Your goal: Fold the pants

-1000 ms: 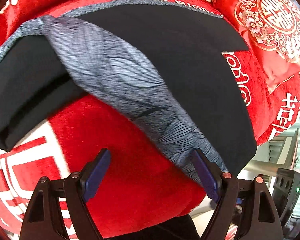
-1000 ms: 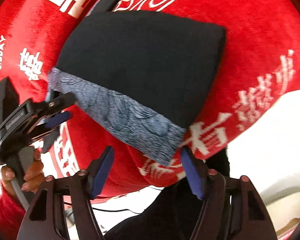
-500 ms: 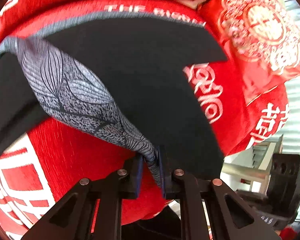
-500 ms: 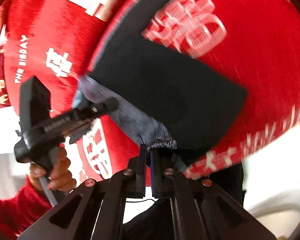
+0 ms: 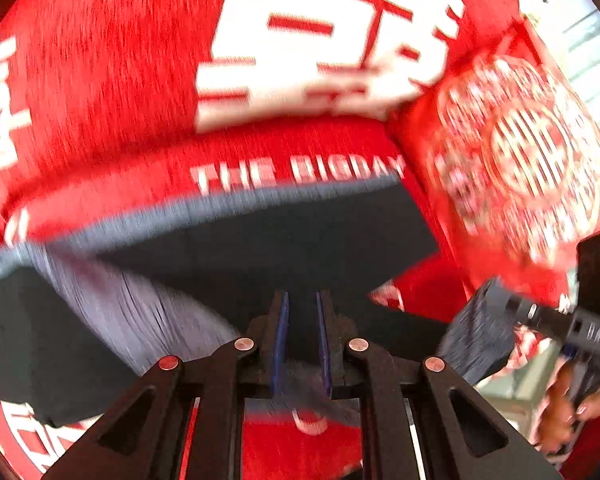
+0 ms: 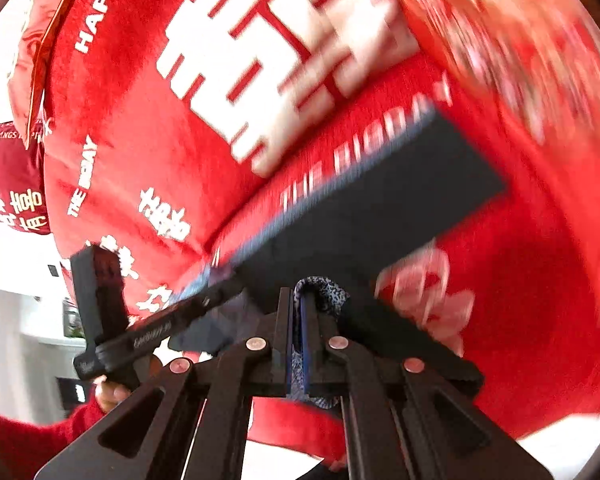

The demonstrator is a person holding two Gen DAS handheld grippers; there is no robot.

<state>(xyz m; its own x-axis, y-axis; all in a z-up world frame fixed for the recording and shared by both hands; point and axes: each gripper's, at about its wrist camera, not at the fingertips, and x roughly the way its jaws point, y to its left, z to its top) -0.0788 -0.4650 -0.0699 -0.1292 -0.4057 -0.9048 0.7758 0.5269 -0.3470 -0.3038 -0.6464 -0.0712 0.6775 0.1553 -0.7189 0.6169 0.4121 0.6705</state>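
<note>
Dark pants [image 5: 300, 236] with a grey patterned waistband [image 5: 132, 312] lie on a red sofa cover [image 5: 100, 80]. In the left wrist view my left gripper [image 5: 302, 300] is shut on a pinch of the pants' cloth, raised off the seat. My right gripper [image 5: 500, 292] enters from the right, holding the waistband's other corner [image 5: 476, 340]. In the right wrist view my right gripper [image 6: 296, 296] is shut on bunched grey waistband cloth [image 6: 326, 294]. The left gripper [image 6: 220, 290] grips the same edge to its left. The dark pants [image 6: 380, 208] stretch away beyond both. Both views are motion-blurred.
A red embroidered cushion [image 5: 520, 160] leans at the right of the sofa. The sofa back [image 6: 260, 60] carries large white characters. A hand in a red sleeve [image 6: 108, 394] holds the left gripper. White room and furniture show at the left edge [image 6: 12, 300].
Both grippers went from open around the waistband to shut on it. They have since lifted it and carried it toward the sofa back, over the dark pants.
</note>
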